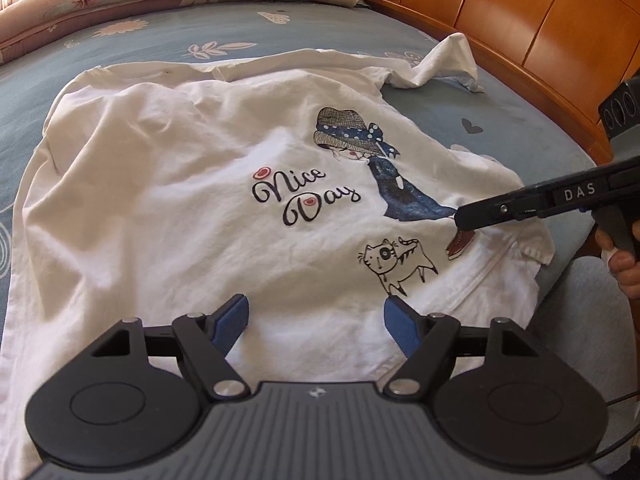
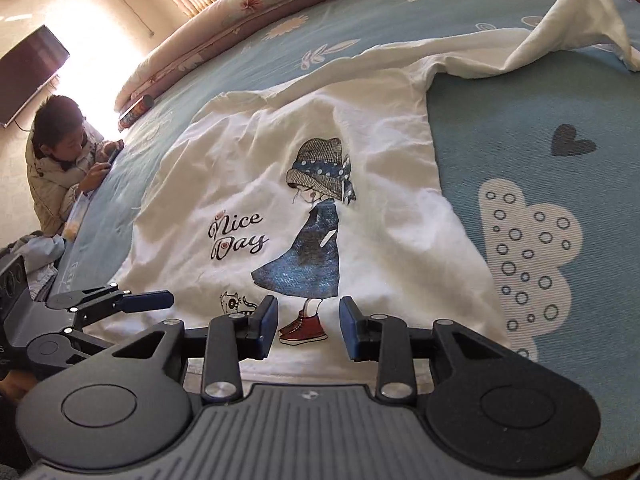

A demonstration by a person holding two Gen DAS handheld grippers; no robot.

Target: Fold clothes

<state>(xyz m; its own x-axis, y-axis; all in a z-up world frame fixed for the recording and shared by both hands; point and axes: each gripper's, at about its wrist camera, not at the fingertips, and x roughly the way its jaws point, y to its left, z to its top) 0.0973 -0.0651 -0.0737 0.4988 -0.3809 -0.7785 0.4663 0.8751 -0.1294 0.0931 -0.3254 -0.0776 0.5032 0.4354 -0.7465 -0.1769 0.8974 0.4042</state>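
A white T-shirt point(image 1: 180, 208) with a "Nice Day" girl-and-cat print lies spread, print side up, on the blue bed sheet point(image 1: 500, 120). One sleeve point(image 2: 576, 20) is bunched up at the far right. My left gripper point(image 1: 316, 320) hovers open over the shirt's near edge, with only flat cloth showing between its blue pads. My right gripper point(image 2: 308, 328) stands partly open above the printed red shoe and grips nothing. In the left wrist view the right gripper point(image 1: 460, 218) reaches in from the right. The left gripper point(image 2: 152, 301) shows at the left of the right wrist view.
A wooden bed frame point(image 1: 520, 20) curves along the right and a floral quilt point(image 1: 120, 0) lies at the far side. A person point(image 2: 60, 168) leans on the bed's left edge near a can point(image 2: 136, 110). A dark TV point(image 2: 28, 72) hangs on the wall.
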